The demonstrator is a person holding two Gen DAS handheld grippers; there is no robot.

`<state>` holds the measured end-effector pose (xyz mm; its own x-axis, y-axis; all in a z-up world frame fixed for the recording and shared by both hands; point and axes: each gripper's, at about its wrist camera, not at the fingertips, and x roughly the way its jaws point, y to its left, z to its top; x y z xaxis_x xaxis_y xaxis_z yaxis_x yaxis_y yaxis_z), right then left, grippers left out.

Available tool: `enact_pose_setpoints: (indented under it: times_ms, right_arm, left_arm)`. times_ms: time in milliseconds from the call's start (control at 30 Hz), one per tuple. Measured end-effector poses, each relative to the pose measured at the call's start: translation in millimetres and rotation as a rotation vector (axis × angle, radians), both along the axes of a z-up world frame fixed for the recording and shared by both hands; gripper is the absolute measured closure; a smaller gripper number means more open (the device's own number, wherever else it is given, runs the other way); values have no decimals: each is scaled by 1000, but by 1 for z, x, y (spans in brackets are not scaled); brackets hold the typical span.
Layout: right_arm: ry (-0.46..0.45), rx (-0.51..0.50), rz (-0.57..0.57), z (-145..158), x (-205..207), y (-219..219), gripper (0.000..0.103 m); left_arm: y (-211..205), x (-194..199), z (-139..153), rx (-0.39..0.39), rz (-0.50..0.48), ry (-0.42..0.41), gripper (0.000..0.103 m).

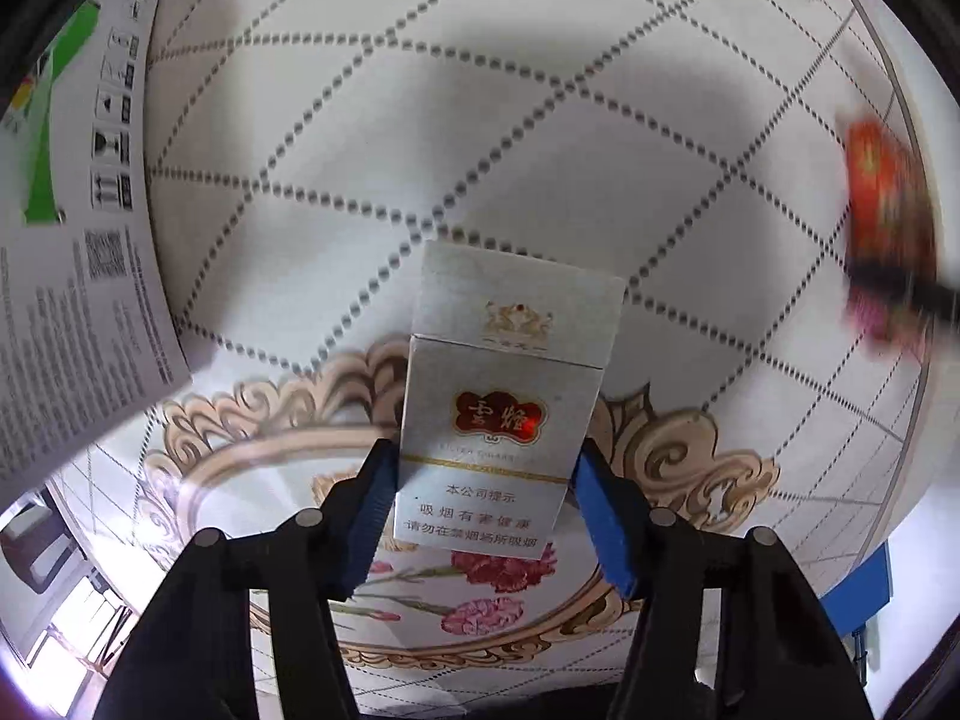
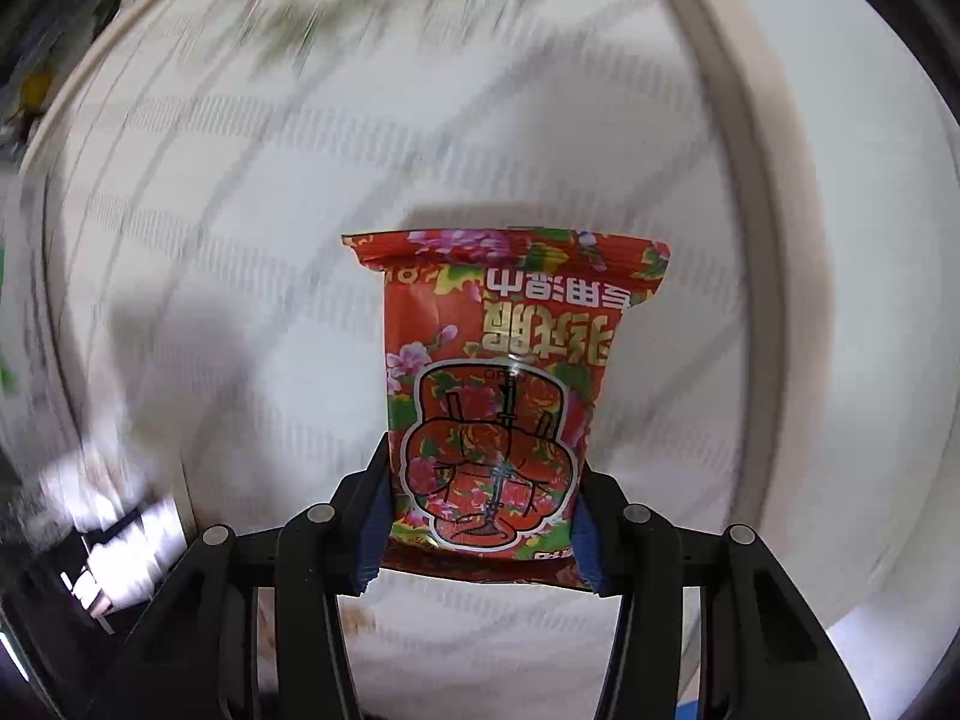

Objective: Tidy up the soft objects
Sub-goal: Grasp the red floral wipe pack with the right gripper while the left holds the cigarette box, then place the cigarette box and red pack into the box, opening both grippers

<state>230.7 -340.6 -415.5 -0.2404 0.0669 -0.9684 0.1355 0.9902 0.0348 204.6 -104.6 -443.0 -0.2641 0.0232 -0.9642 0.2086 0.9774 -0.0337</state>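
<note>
My left gripper (image 1: pixel 483 480) is shut on a silver-white cigarette pack (image 1: pixel 504 396) with a red label, held upright above the patterned tablecloth (image 1: pixel 420 138). My right gripper (image 2: pixel 480 510) is shut on a red flowered wet-wipe packet (image 2: pixel 498 396), held above the cloth; its print reads upside down. That packet also shows, blurred, at the far right of the left wrist view (image 1: pixel 888 216), with a dark strip of the right gripper below it.
A white cardboard box (image 1: pixel 78 228) with green print and small text stands at the left edge. The cloth has a gold scroll and carnation motif (image 1: pixel 492 588) under my left gripper. The table's rim (image 2: pixel 744 180) curves at right; a blue object (image 1: pixel 858 594) sits beyond it.
</note>
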Motion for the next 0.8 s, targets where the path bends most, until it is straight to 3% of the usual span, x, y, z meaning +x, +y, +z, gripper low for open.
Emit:
enact_pose_setpoints:
  times_ms: [200, 367, 500, 533, 733, 767, 800]
  right_arm:
    - [32, 40, 26, -2, -74, 43, 51]
    - [43, 57, 68, -2, -103, 75, 50]
    - [-31, 74, -22, 15, -111, 70, 25]
    - [-35, 79, -54, 17, -110, 68, 24]
    - [-29, 10, -131, 8, -106, 53, 25]
    - [-30, -3, -138, 6, -103, 55, 30]
    - [-27, -16, -139, 3, -103, 59, 43]
  left_arm:
    - [31, -44, -1, -13, -10, 8, 47]
    - [70, -84, 3, -9, -5, 16, 47]
    - [112, -100, 6, 2, 36, -3, 47]
    - [122, -102, 6, 0, 49, 0, 47]
    - [160, -106, -13, -18, 105, -13, 48]
    - [157, -108, -9, -13, 97, -20, 48]
    - [160, -110, -9, -12, 90, -31, 48]
